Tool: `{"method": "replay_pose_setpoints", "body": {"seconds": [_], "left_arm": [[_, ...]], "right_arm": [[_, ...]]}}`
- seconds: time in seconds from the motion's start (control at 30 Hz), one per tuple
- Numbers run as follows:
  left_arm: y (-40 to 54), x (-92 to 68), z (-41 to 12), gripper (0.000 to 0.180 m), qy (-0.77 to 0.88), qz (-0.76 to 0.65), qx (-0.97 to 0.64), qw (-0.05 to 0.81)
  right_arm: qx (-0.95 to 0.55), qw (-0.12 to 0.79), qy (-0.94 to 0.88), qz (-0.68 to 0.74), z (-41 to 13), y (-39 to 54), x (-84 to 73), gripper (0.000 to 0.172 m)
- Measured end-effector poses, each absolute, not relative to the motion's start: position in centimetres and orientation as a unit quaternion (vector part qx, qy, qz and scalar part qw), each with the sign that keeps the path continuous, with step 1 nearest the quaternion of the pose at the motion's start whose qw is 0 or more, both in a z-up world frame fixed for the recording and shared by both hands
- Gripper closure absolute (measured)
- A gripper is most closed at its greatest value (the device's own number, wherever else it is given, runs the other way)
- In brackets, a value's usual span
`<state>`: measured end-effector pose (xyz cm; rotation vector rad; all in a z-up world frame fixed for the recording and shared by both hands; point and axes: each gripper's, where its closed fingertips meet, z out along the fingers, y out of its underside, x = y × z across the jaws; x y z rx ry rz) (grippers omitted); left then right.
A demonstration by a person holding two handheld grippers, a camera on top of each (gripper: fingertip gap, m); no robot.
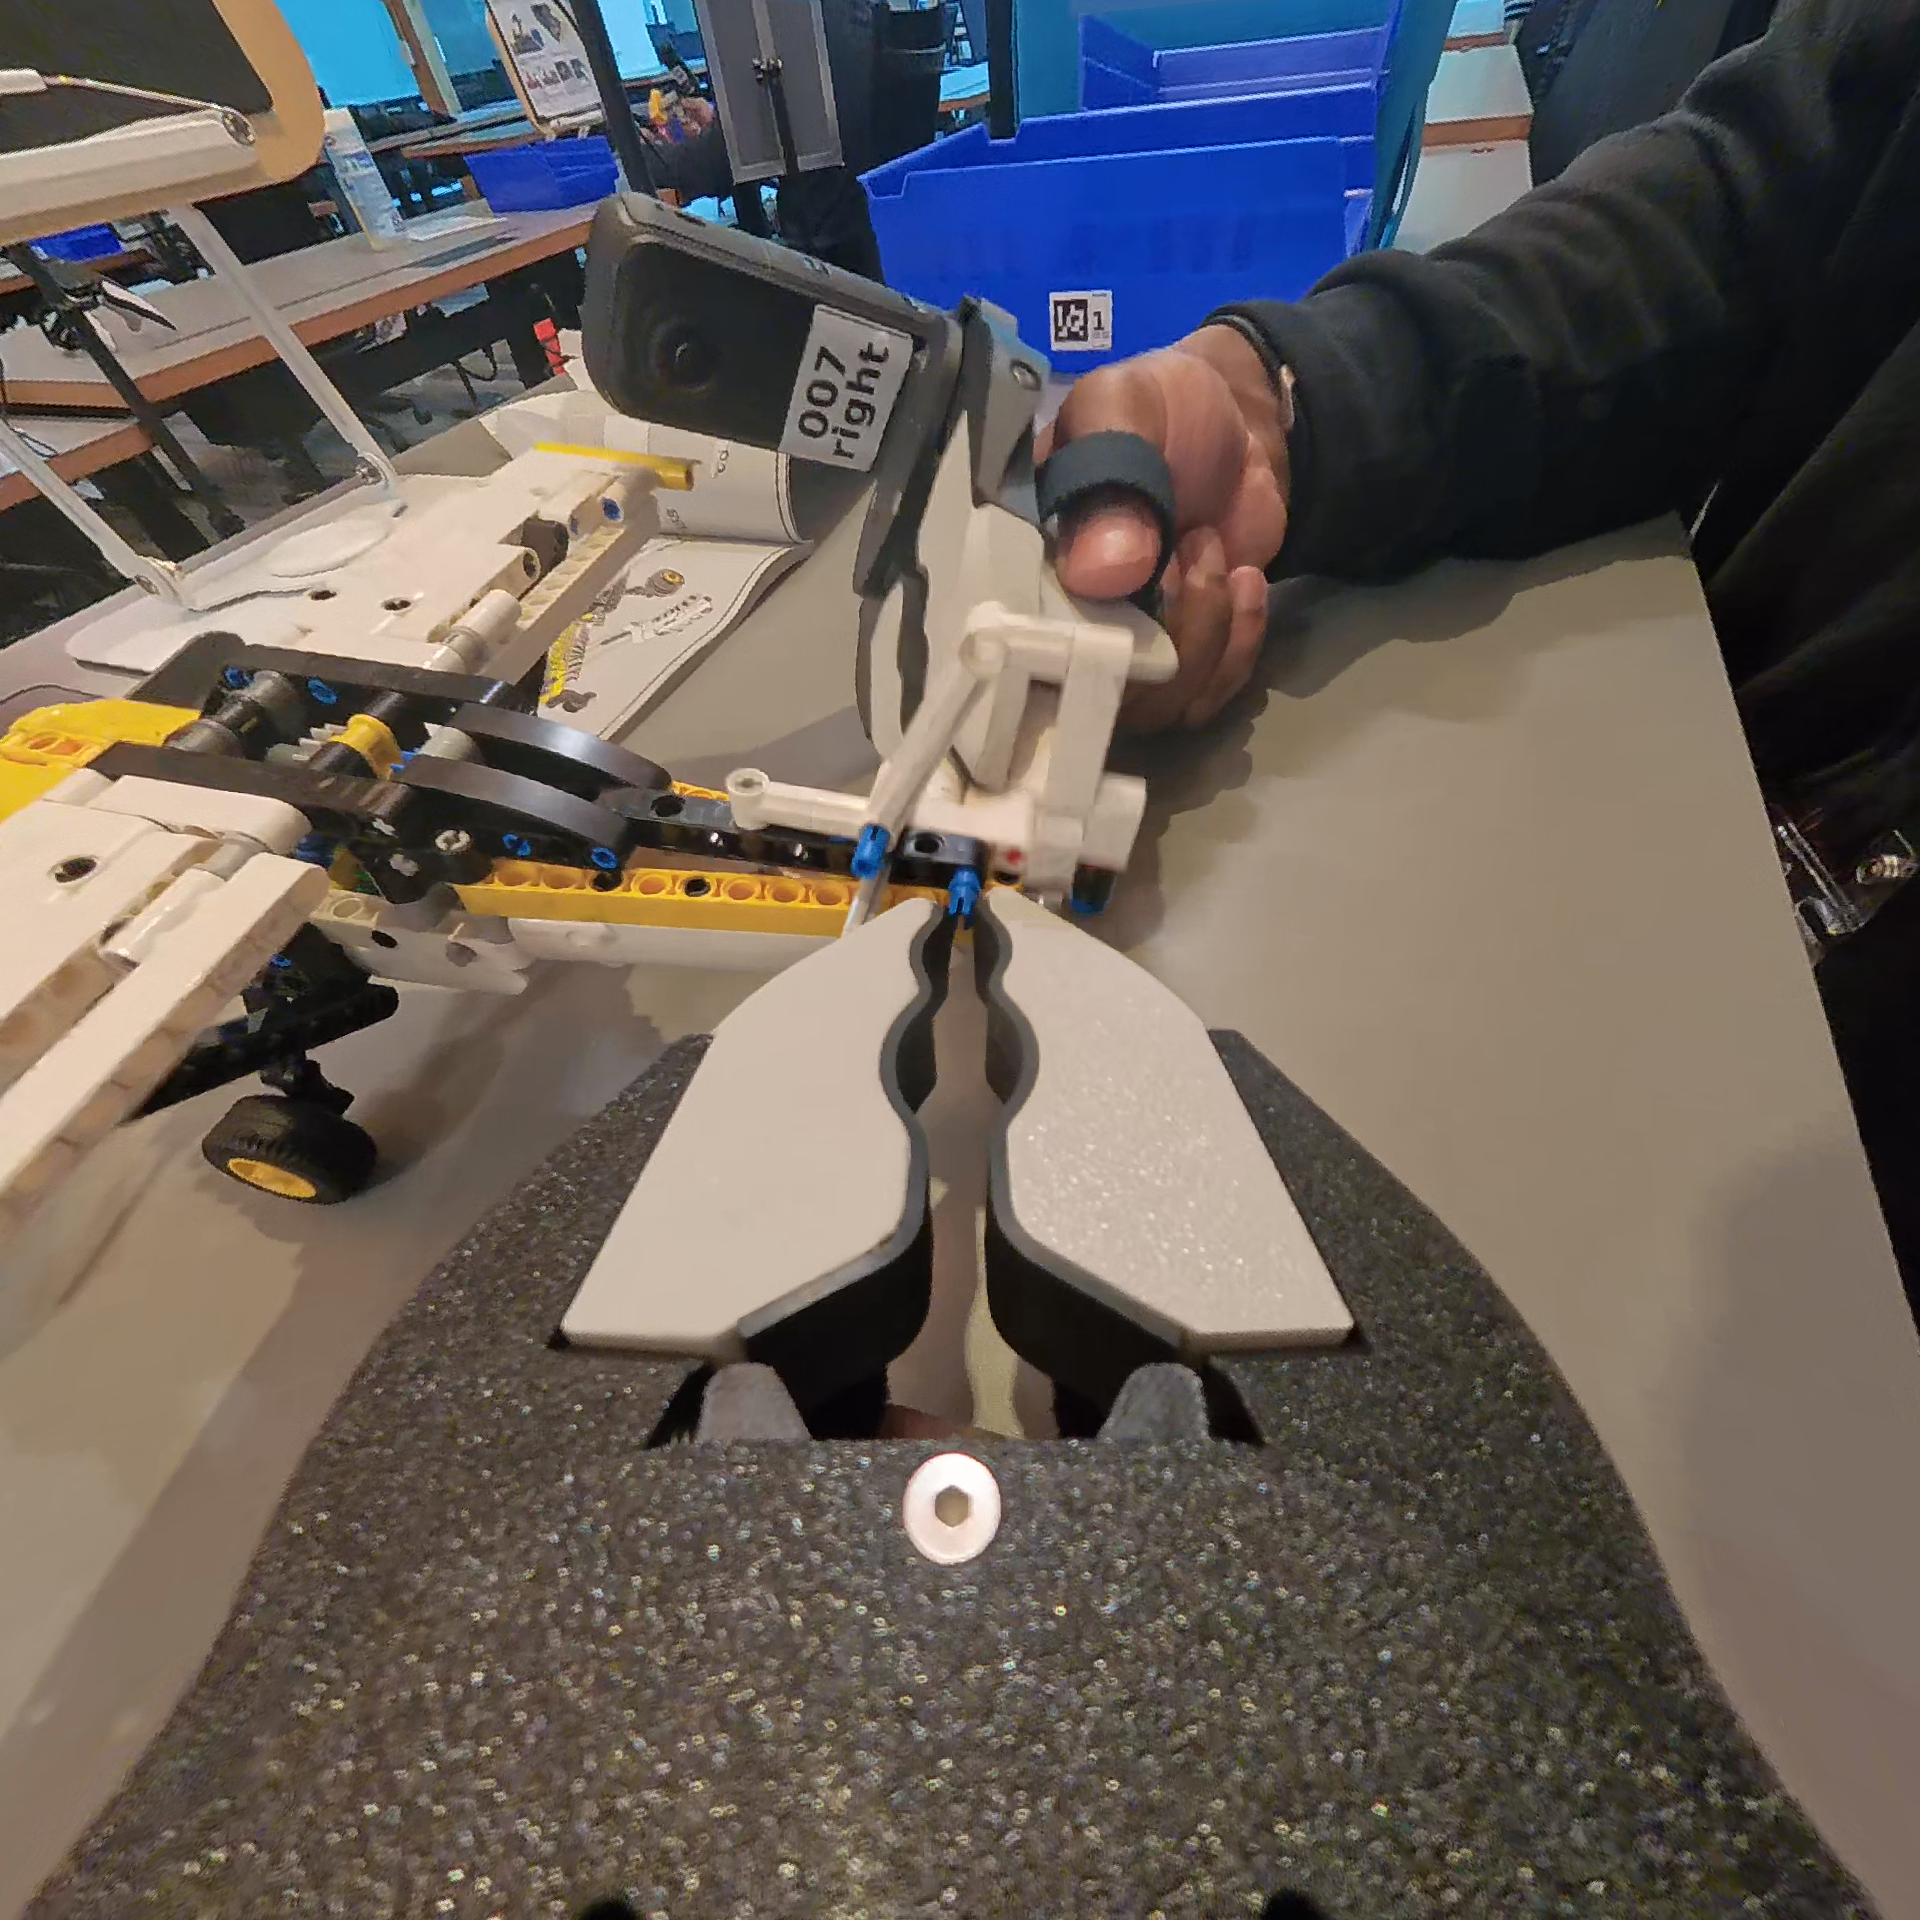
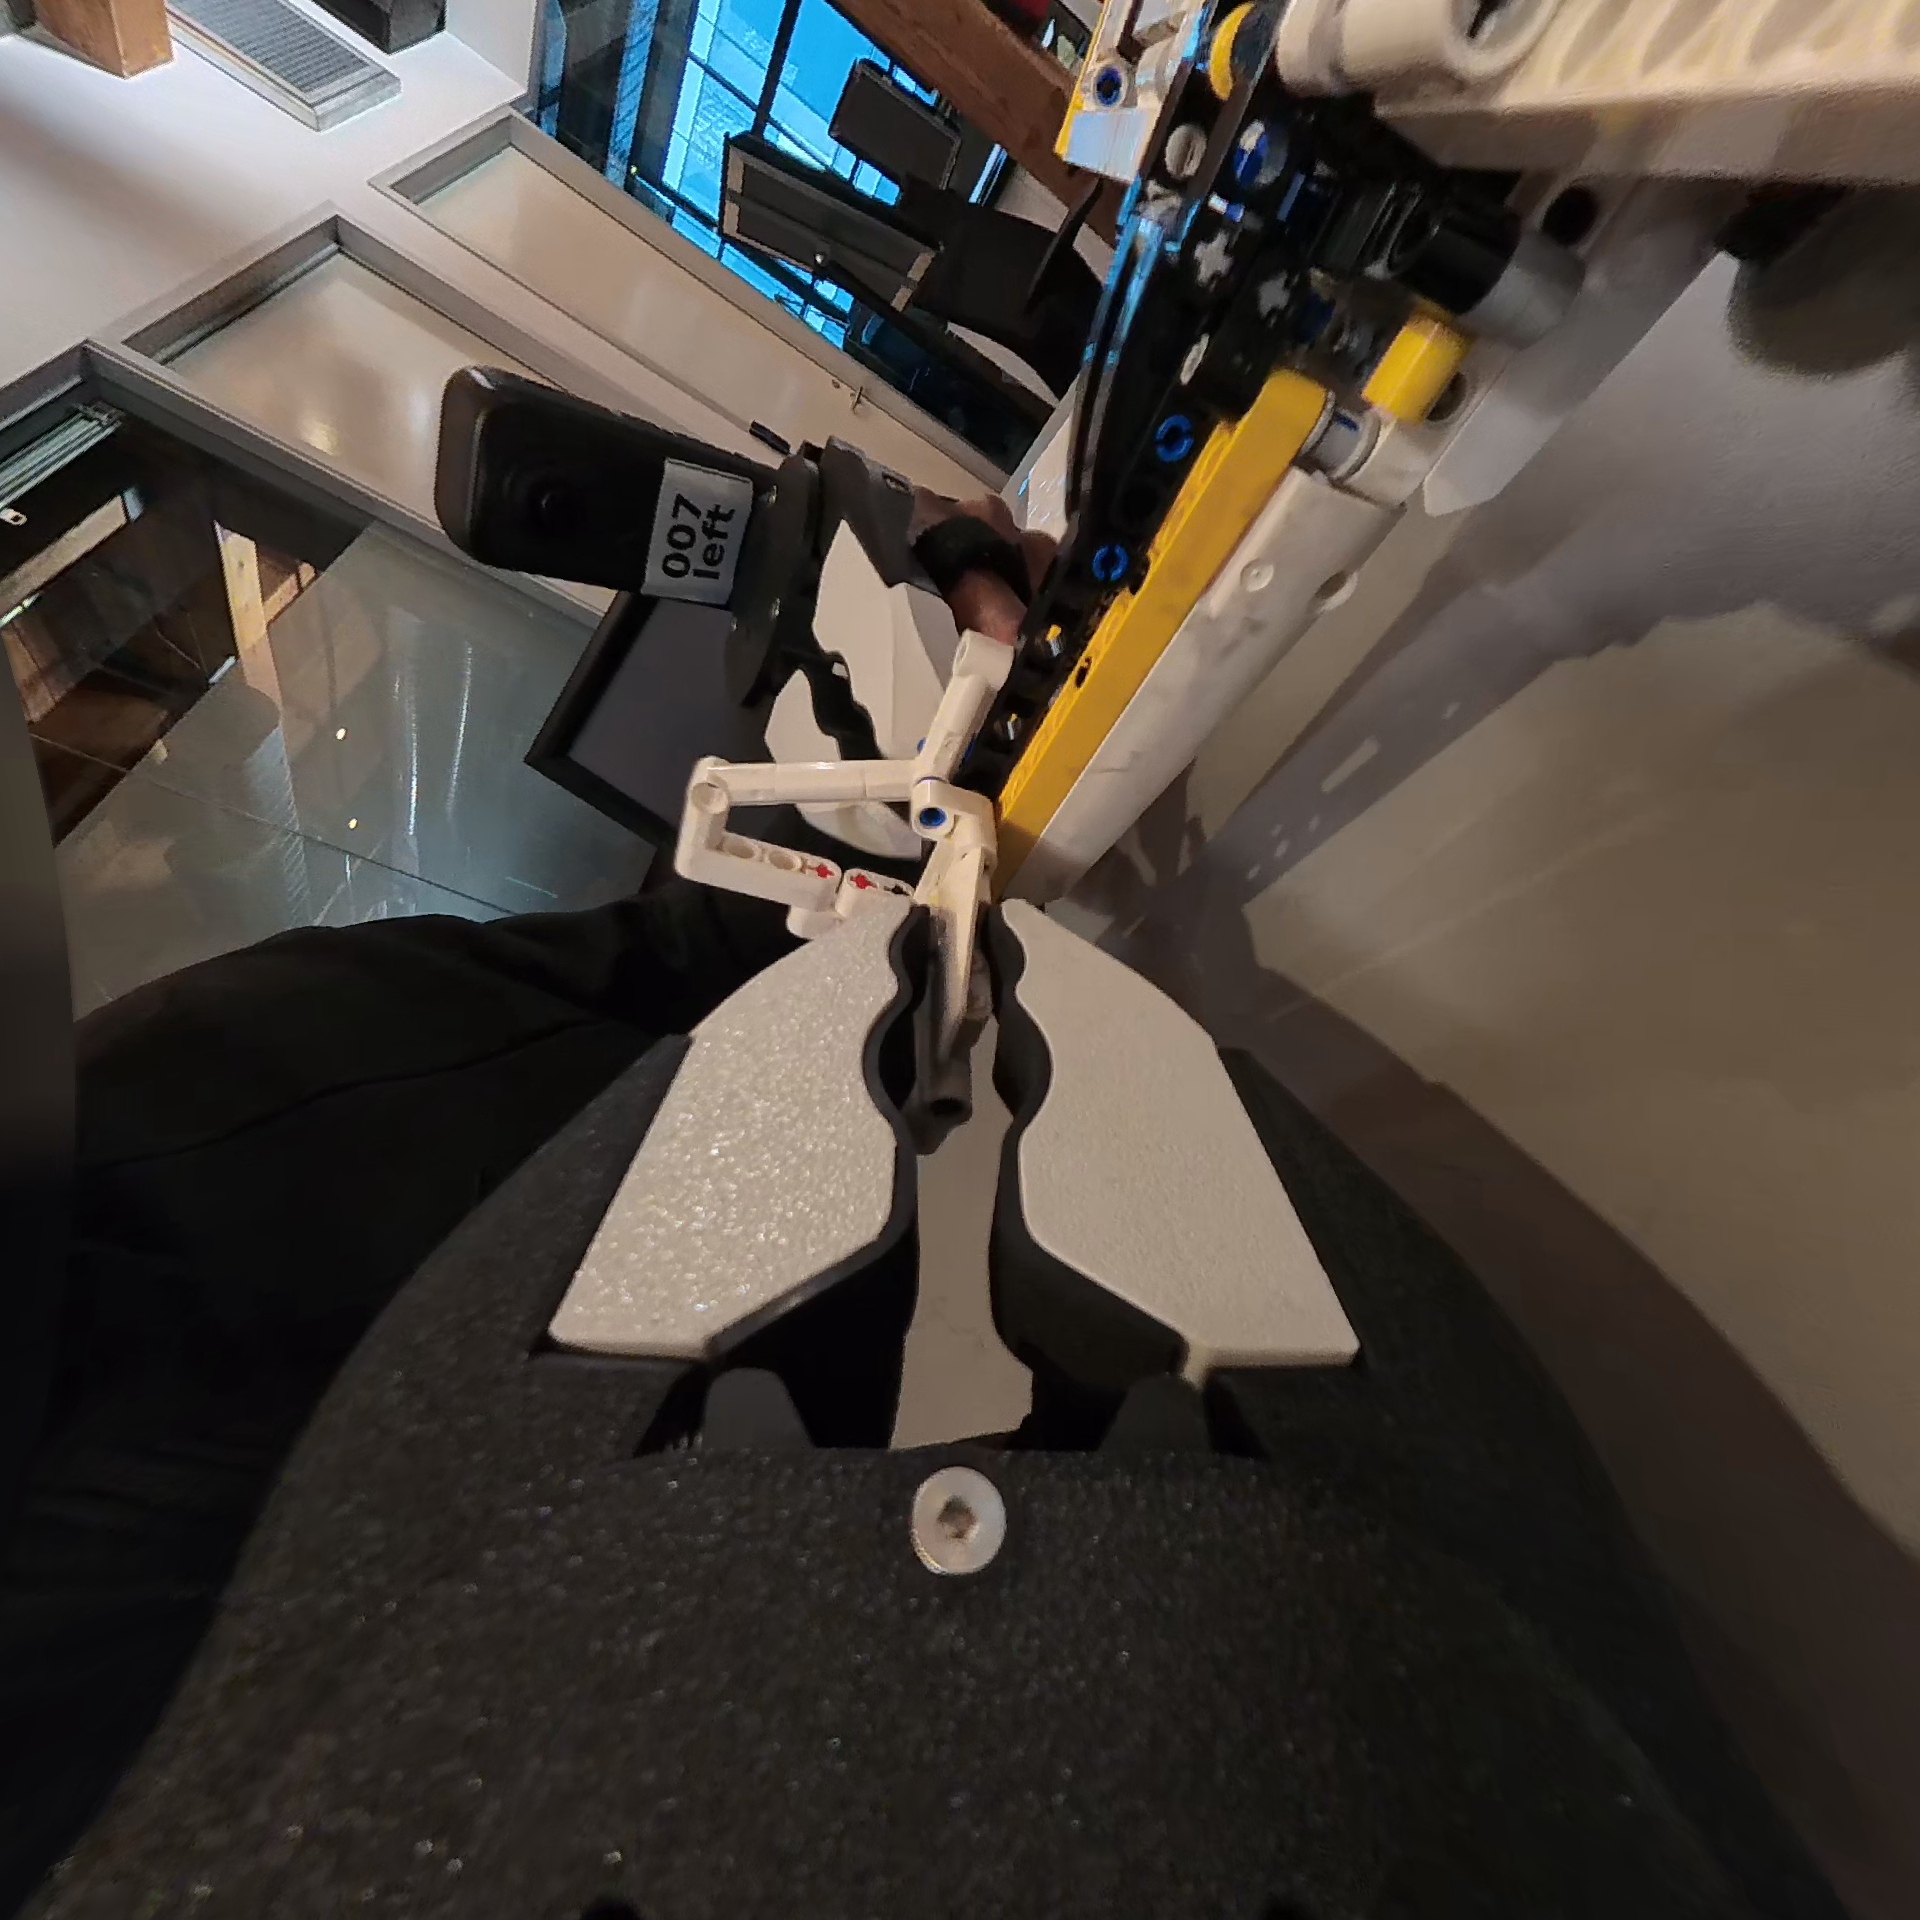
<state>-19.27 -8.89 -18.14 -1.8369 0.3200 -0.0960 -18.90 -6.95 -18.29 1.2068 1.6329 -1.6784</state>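
The brick-built vehicle (image 1: 436, 831) sits on the table (image 1: 1455, 935), stretching off to the left. An instruction booklet (image 1: 665, 623) lies behind it. Left gripper (image 1: 961, 914) is at its near end, on a pin (image 1: 964, 891); the right gripper (image 2: 956, 935) (opposite side) grips the linkage frame (image 2: 790, 831). Storage bins (image 1: 1122, 208) stand far behind.

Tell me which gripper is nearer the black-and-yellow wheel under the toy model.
Left. The left gripper is at the yellow beam, with the wheel below to its left. The right gripper, clamped on the white frame piece, sits beyond the beam's far end, farther from the wheel.
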Motion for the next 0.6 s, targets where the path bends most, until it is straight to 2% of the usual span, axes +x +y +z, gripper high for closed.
{"method": "replay_pose_setpoints", "body": {"seconds": [0.6], "left_arm": [[-8.5,-19.3,-18.3,0.176,0.137,-0.029,-0.795,0.591]], "right_arm": [[0.462,0.225,0.597,-0.616,-18.6,-6.5,-19.1,0.154]]}}
